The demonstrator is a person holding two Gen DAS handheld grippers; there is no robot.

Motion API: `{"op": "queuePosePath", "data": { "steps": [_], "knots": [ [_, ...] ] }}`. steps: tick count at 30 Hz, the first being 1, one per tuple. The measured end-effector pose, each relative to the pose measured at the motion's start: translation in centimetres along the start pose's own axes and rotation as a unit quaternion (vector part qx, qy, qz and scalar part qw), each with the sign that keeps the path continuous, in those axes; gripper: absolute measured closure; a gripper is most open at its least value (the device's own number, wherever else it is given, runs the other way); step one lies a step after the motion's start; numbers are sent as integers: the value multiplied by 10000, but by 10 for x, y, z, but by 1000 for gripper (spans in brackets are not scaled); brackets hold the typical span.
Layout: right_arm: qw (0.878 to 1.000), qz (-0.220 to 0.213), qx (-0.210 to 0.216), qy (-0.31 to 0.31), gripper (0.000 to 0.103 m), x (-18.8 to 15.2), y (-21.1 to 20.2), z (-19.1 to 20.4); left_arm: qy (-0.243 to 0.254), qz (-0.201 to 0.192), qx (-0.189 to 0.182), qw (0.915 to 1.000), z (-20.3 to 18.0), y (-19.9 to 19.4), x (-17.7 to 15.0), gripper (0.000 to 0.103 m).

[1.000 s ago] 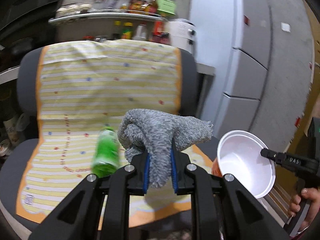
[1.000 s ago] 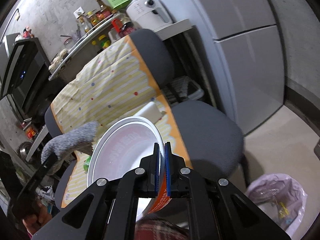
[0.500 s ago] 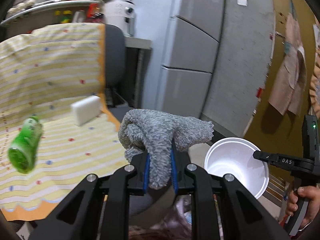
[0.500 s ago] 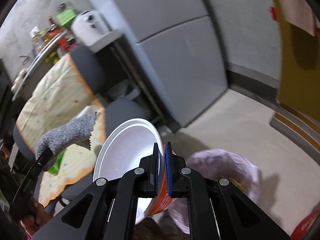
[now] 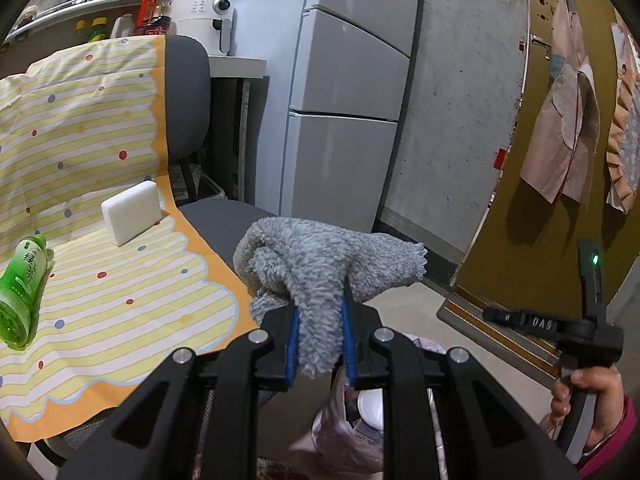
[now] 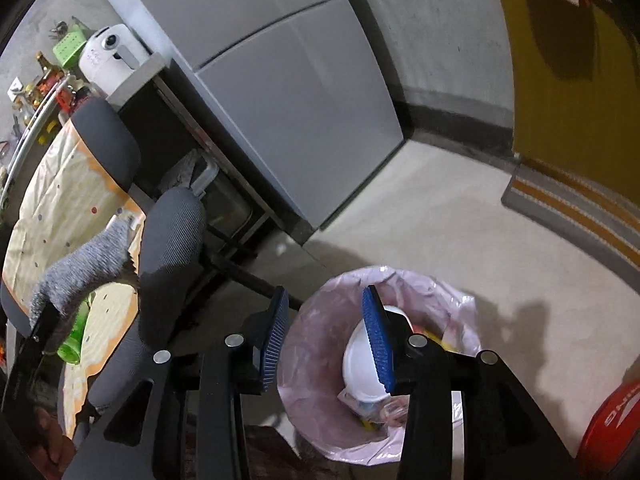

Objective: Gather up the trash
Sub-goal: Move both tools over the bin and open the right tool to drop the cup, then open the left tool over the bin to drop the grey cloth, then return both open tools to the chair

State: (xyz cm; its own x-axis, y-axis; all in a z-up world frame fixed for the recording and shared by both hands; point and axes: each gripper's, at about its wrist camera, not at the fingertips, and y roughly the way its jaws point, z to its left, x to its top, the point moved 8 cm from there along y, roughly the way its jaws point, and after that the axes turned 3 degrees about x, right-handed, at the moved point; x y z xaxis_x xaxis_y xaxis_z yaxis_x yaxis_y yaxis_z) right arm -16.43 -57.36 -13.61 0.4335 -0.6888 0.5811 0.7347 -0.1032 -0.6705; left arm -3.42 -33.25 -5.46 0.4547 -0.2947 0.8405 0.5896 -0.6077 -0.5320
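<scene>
My left gripper (image 5: 320,320) is shut on a grey fluffy cloth (image 5: 320,264), held above the chair's front edge. A green bottle (image 5: 22,280) lies on the striped cover at the far left, with a white block (image 5: 132,212) behind it. My right gripper (image 6: 324,320) hangs open over a pink-lined trash bag (image 6: 320,360) on the floor. A white bowl (image 6: 362,372) lies inside the bag among other rubbish, partly behind the right finger. The left wrist view shows the bag (image 5: 344,436) and bowl (image 5: 370,408) below my fingers.
A grey chair (image 6: 168,240) with a yellow striped cover (image 5: 100,280) stands left of the bag. A grey fridge (image 5: 344,120) and a white appliance (image 5: 204,12) are behind. A striped doormat (image 6: 572,208) lies by the yellow door. A red object (image 6: 612,432) sits at the lower right.
My right gripper has opened and let go of the white bowl, which now lies in the trash bag. Both views swung right, away from the chair. The left gripper still holds the cloth.
</scene>
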Motion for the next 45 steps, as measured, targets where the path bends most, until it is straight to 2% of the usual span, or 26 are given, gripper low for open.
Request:
{"op": "queuePosePath", "data": {
  "steps": [6,12,17,24,27,28,29,34,40,45],
  "knots": [
    [9987,-440,125,-218,62,14,-23,16,344,122,-361,9987,-23,4,-17,87],
    [9964,-747,248,-323,62,24,-44,26,920,371,-893,9910,-67,20,-33,87],
    [9946,-965,215,-317,62,33,-59,20,1014,538,-1304,9848,-93,38,-39,86],
    [9940,-1074,140,-157,62,43,-68,4,1223,898,-1615,9751,-123,59,-57,81],
    [9941,-1077,110,-108,62,44,-68,-2,1261,1029,-1618,9733,-128,66,-63,62],
    [9941,-1073,106,-92,62,44,-67,-3,1247,1066,-1607,9733,-128,69,-64,50],
    [9942,-1068,100,-87,62,44,-67,-3,1230,1096,-1603,9732,-128,70,-65,45],
    [9946,-1026,126,-91,62,42,-65,-2,1164,1133,-1462,9758,-119,71,-65,44],
    [9945,-1000,214,-210,62,41,-61,14,799,899,-994,9877,-79,60,-47,44],
    [9941,-912,403,-433,62,38,-55,43,545,830,-563,9935,-42,51,-39,43]
  ]
}}
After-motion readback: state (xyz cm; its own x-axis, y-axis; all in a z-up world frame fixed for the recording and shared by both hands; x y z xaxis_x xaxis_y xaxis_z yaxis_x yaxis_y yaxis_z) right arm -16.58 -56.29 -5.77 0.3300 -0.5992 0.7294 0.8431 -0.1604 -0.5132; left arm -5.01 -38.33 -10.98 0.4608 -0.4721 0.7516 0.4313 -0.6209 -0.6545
